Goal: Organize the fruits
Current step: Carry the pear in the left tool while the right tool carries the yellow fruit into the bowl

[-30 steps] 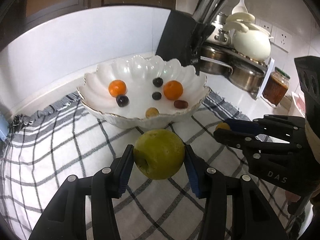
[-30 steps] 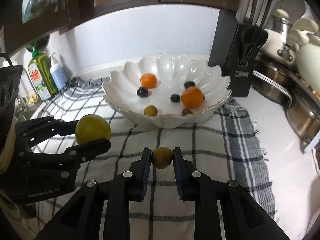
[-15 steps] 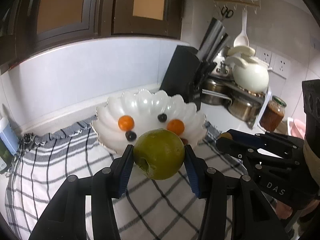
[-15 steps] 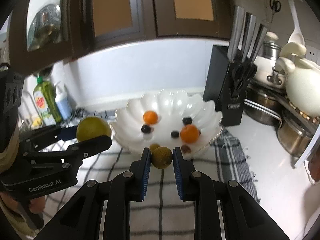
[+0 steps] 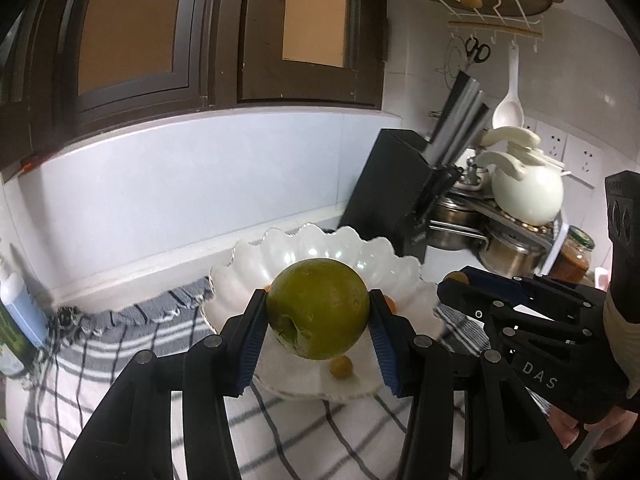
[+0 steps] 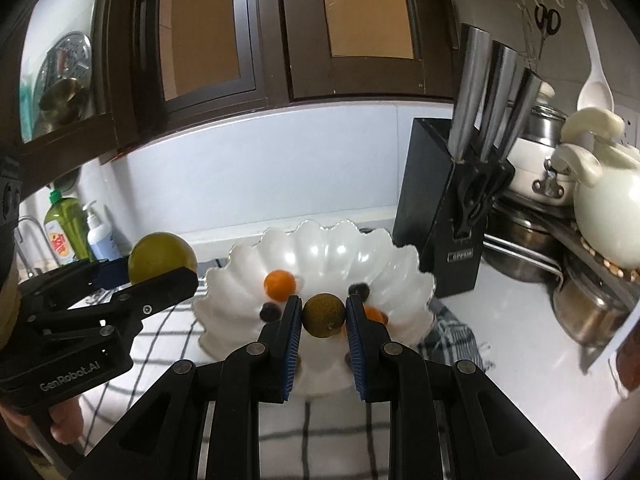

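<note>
Both fruits (image 5: 318, 308) higher, nearer bowl (image 5: 280, 248).

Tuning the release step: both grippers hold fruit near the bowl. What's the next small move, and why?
Probably lower the right gripper a little, then open it. Its jaws are shut on the small fruit, which the right wrist view shows in front of the bowl's interior, seemingly raised. The left gripper holds the green fruit near the rim, so it could follow.
</note>
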Tool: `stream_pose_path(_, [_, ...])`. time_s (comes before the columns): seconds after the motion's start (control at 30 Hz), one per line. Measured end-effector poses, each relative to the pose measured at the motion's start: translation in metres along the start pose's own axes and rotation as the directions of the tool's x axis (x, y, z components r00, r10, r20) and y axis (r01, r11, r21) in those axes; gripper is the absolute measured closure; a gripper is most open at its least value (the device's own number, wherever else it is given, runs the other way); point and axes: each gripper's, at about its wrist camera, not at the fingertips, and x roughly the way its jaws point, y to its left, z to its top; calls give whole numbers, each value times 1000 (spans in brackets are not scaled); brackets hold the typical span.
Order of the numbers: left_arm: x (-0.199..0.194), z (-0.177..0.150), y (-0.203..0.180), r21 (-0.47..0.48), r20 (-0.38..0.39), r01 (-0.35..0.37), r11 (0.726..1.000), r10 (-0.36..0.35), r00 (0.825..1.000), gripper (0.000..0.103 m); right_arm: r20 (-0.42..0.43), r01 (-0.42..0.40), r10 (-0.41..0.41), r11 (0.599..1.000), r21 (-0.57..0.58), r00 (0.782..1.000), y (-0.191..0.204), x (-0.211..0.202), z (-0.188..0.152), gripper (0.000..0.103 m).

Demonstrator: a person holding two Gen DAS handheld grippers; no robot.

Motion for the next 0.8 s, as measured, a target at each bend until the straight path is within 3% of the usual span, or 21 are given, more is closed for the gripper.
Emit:
stream_pose_path(0.37, [60, 23, 7, 42, -61, 0, 999, 2, 998, 54, -55, 28, -29, 999, -24, 998, -11, 51, 25, 79])
stream_pose_path(0.8, [144, 28, 6, 62, -238, 28, 998, -13, 971, 54, -211, 72, -81, 996, -52, 974, -33, 121, 29, 79])
